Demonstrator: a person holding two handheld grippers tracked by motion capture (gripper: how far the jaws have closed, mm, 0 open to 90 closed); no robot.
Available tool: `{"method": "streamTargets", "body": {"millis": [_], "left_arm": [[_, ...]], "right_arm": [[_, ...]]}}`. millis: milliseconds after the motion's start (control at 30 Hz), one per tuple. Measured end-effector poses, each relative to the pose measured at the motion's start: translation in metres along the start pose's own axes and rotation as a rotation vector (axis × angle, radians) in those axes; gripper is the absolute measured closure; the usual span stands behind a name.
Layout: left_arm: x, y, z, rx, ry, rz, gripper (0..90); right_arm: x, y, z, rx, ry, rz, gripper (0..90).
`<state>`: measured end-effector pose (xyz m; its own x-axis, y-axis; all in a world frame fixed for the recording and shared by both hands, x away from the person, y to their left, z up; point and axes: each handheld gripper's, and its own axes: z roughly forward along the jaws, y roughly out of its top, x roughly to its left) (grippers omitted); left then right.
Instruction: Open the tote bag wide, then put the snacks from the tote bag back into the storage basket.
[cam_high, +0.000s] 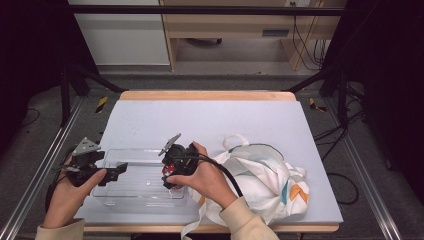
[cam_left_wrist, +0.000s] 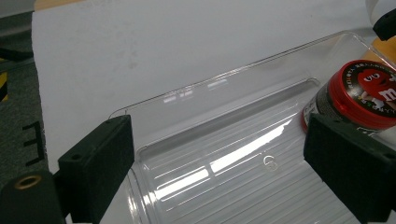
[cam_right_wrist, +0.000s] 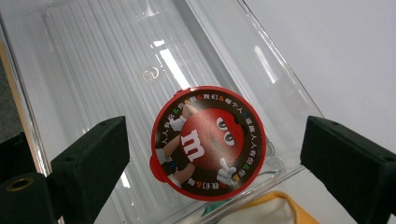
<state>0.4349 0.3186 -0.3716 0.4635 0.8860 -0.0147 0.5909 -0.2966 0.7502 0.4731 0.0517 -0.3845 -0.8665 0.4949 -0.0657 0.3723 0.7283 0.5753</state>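
Observation:
A clear plastic tray (cam_high: 135, 151) lies on the pale blue table top at the near left. At its right end stands a small jar with a red printed lid (cam_right_wrist: 208, 142), also seen as the jar (cam_left_wrist: 364, 93) and the jar (cam_high: 170, 167). My right gripper (cam_right_wrist: 219, 156) hangs just above the lid, open, one jaw on each side and neither touching it. A hand holds this right gripper (cam_high: 171, 175) from the right. My left gripper (cam_left_wrist: 224, 168) stands open at the tray's left end, its jaws spread over the tray's near corner. The left gripper (cam_high: 116, 172) holds nothing.
A white cloth bag (cam_high: 260, 180) with teal and orange patches lies crumpled right of the tray, close to the table's near edge; its yellow corner (cam_right_wrist: 275, 205) touches the tray's end. The pale blue table top (cam_high: 210, 120) stretches behind, with metal rails at both sides.

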Motion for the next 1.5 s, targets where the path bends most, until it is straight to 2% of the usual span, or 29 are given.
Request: {"method": "streamTargets", "body": {"millis": [367,667,733,1133,1333,1500], "left_arm": [[0.000,0.000,0.000,-0.001,0.002,0.000,8.6],[0.000,0.000,0.000,0.005,0.004,0.004,8.4],[0.000,0.000,0.001,0.005,0.004,0.004,8.4],[-0.002,0.000,0.002,0.013,0.005,0.008,8.4],[-0.010,0.003,0.003,0.013,0.004,0.033,8.4],[-0.020,0.006,0.007,0.020,-0.007,0.063,8.4]], "right_arm": [[0.002,-0.002,-0.009,-0.022,0.003,-0.021,7.9],[0.004,-0.007,-0.022,-0.057,-0.005,-0.014,7.0],[0.003,-0.009,-0.025,-0.058,-0.004,-0.008,7.0],[-0.003,-0.029,-0.048,-0.145,-0.040,0.052,7.0],[-0.007,-0.040,-0.059,-0.177,-0.061,0.068,7.0],[-0.012,-0.045,-0.068,-0.173,-0.091,0.083,6.8]]}}
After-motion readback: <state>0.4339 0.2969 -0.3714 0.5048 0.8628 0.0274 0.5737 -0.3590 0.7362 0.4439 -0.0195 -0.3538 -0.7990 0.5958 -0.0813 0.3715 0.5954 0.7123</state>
